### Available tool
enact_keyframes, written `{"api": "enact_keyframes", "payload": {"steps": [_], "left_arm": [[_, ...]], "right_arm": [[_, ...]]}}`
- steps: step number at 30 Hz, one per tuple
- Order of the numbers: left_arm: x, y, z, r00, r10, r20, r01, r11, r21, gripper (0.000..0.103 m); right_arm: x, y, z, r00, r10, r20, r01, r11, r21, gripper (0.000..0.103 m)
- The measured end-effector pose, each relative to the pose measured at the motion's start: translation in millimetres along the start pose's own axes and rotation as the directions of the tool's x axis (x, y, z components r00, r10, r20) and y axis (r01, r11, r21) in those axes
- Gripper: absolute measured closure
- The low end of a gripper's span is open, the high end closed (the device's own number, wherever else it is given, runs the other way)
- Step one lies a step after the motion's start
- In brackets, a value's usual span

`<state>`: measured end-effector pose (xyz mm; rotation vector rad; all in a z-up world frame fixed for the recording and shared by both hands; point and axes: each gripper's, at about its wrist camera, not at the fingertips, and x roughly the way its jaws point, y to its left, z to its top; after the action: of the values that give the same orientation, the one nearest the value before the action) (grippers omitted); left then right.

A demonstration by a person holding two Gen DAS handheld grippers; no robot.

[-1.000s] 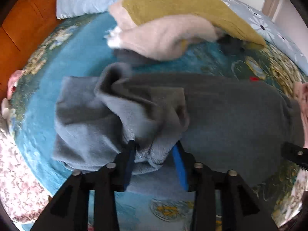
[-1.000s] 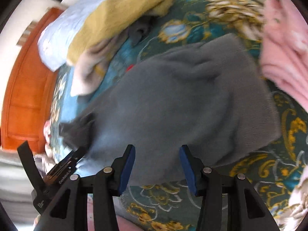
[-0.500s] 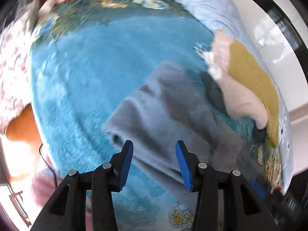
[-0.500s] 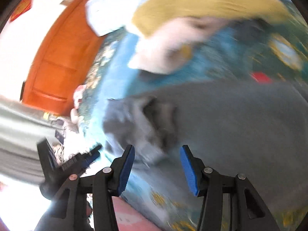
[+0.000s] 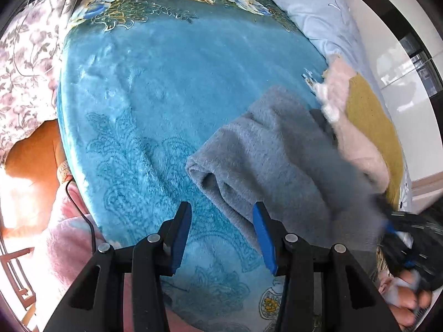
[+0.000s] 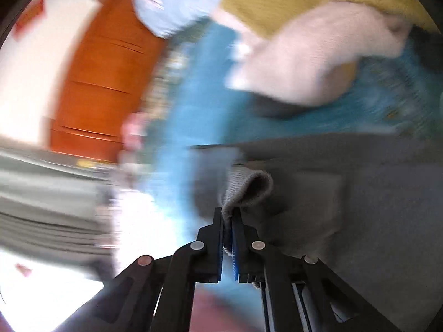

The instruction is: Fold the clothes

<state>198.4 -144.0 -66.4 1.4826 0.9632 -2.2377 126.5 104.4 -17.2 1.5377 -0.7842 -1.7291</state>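
A grey fleece garment [image 5: 279,160] lies on the teal floral blanket [image 5: 171,83], its folded end pointing toward the left gripper. My left gripper [image 5: 221,221] is open and empty, just in front of that end. My right gripper [image 6: 227,218] is shut on a grey edge of the garment [image 6: 246,188] and holds it up; this view is blurred by motion. The right gripper also shows at the far right of the left wrist view [image 5: 398,238], blurred.
A pale pink garment [image 5: 357,144] and a mustard one [image 5: 371,121] are piled behind the grey one, by a light blue pillow [image 5: 313,8]. An orange wooden headboard [image 6: 102,83] stands behind. A pink floral cover [image 5: 25,63] hangs at the left.
My left gripper let go of the grey garment, opened, and swung left. My right gripper moved in and shut on the garment's edge.
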Motion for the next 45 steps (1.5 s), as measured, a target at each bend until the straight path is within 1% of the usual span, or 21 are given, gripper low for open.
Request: {"api": "enact_keyframes", "payload": {"steps": [1, 4, 6, 8, 12, 14, 15, 16, 20, 22, 25, 26, 28, 30, 32, 35, 38, 40, 41, 44, 45], "left_arm": [[-0.3, 1.7, -0.1, 1.0, -0.004, 0.002, 0.004, 1.0, -0.005, 0.056], [3.5, 3.5, -0.7, 1.0, -0.01, -0.005, 0.01, 1.0, -0.012, 0.056], [5.1, 3.3, -1.9, 1.0, -0.008, -0.01, 0.008, 1.0, -0.007, 0.056], [2.9, 2.9, -3.9, 1.0, -0.005, -0.008, 0.005, 1.0, 0.006, 0.056], [-0.5, 4.5, -1.7, 1.0, -0.01, 0.002, 0.01, 1.0, -0.008, 0.056], [0.9, 0.4, 2.6, 1.0, -0.022, 0.0, 0.022, 1.0, -0.012, 0.056], [2.0, -3.3, 5.1, 1.0, -0.03, -0.003, 0.03, 1.0, -0.009, 0.056], [2.4, -7.8, 7.3, 0.999, -0.035, -0.006, 0.035, 0.999, 0.001, 0.056], [15.0, -35.2, 9.3, 0.999, -0.032, -0.03, 0.035, 0.996, 0.077, 0.056], [24.3, -44.9, 5.8, 0.999, -0.015, -0.051, 0.021, 0.994, 0.108, 0.056], [34.2, -49.0, -4.7, 0.997, 0.014, -0.079, -0.002, 0.988, 0.154, 0.056], [35.2, -47.6, -5.8, 0.996, 0.022, -0.081, -0.009, 0.988, 0.157, 0.056], [36.9, -44.4, -7.4, 0.996, 0.035, -0.085, -0.021, 0.987, 0.159, 0.056], [33.6, -40.9, -5.0, 0.997, 0.015, -0.073, -0.005, 0.991, 0.134, 0.056], [30.4, -39.0, -2.0, 0.998, -0.004, -0.055, 0.01, 0.993, 0.115, 0.056], [37.3, -42.1, -0.5, 0.998, 0.008, -0.063, 0.0, 0.993, 0.121, 0.056], [54.6, -46.3, -5.3, 0.993, 0.055, -0.109, -0.038, 0.988, 0.148, 0.056], [61.8, -46.8, -10.0, 0.988, 0.09, -0.123, -0.068, 0.982, 0.174, 0.056], [62.2, -46.6, -11.7, 0.988, 0.092, -0.126, -0.069, 0.982, 0.176, 0.056], [56.8, -50.6, -14.7, 0.989, 0.091, -0.113, -0.069, 0.98, 0.188, 0.056], [52.5, -54.2, -15.6, 0.991, 0.09, -0.1, -0.068, 0.978, 0.199, 0.056]], "right_arm": [[-13.5, 1.5, -5.5, 0.997, 0.07, 0.04, -0.07, 0.997, 0.01, 0.097], [-33.6, -14.5, -15.0, 0.996, 0.0, 0.089, 0.0, 1.0, 0.0, 0.097], [-17.5, -41.0, -14.8, 0.984, -0.175, 0.026, 0.174, 0.984, 0.024, 0.097], [-4.8, -71.5, -18.3, 0.972, -0.231, -0.027, 0.233, 0.967, 0.106, 0.097], [-12.3, -70.2, -22.7, 0.98, -0.198, 0.002, 0.197, 0.974, 0.115, 0.09], [-17.3, -63.1, -20.5, 0.979, -0.204, 0.011, 0.202, 0.976, 0.079, 0.068], [-19.9, -59.9, -19.4, 0.978, -0.207, 0.015, 0.206, 0.977, 0.061, 0.047], [-26.3, -63.1, -20.0, 0.974, -0.223, 0.027, 0.221, 0.973, 0.06, 0.045], [-22.6, -80.1, -24.9, 0.978, -0.206, -0.03, 0.208, 0.973, 0.103, 0.045], [-4.5, -86.3, -28.0, 0.984, -0.156, -0.086, 0.167, 0.977, 0.136, 0.045], [11.3, -88.7, -27.5, 0.986, -0.152, -0.064, 0.161, 0.972, 0.173, 0.047], [12.5, -87.3, -26.1, 0.987, -0.15, -0.056, 0.158, 0.971, 0.181, 0.053], [14.7, -84.1, -23.5, 0.988, -0.148, -0.04, 0.153, 0.969, 0.195, 0.088], [6.9, -67.6, -24.4, 0.99, -0.142, -0.001, 0.141, 0.981, 0.135, 0.089], [-11.2, -45.9, -30.1, 0.992, -0.112, 0.066, 0.11, 0.994, 0.023, 0.089], [-28.5, -40.3, -37.9, 0.985, -0.128, 0.114, 0.132, 0.991, -0.024, 0.089], [-9.1, -74.4, -39.0, 0.96, -0.278, 0.028, 0.276, 0.96, 0.052, 0.089], [0.6, -99.0, -44.5, 0.959, -0.283, -0.017, 0.283, 0.95, 0.129, 0.089], [-0.7, -103.8, -46.4, 0.964, -0.266, -0.007, 0.264, 0.953, 0.149, 0.088], [-8.9, -102.2, -44.3, 0.964, -0.266, -0.016, 0.266, 0.952, 0.153, 0.078], [-17.6, -96.0, -43.4, 0.956, -0.295, -0.001, 0.292, 0.947, 0.13, 0.069]]}}
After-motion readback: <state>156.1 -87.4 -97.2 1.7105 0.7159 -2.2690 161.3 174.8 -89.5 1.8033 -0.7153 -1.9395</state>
